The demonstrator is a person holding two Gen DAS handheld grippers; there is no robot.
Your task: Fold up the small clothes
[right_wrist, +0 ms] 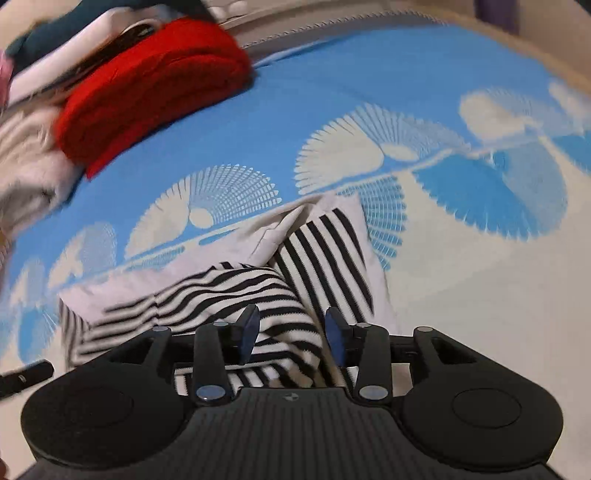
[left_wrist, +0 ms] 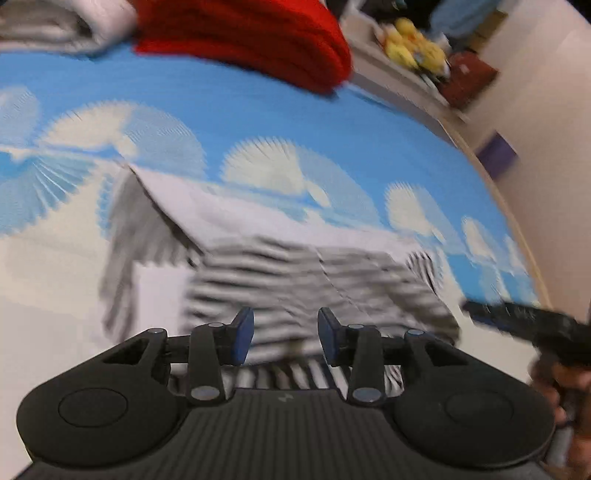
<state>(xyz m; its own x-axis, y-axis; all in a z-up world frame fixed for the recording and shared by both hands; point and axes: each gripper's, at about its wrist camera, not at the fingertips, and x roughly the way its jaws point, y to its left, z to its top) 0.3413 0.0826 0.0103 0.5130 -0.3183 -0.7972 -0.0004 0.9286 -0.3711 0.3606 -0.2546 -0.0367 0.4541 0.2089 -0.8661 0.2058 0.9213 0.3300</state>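
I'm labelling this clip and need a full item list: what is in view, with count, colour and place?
Striped garment: one, black and white, partly folded on the bedsheet before both tools.
Bedsheet: one, blue with white fan print, under everything.
Red folded cloth: one, far end of the sheet.
White and grey clothes: a pile, count unclear, beside the red cloth.
Yellow items: several, blurred, on a ledge past the bed.
Left tool: black, blue pads, open.
Right tool: same, open.
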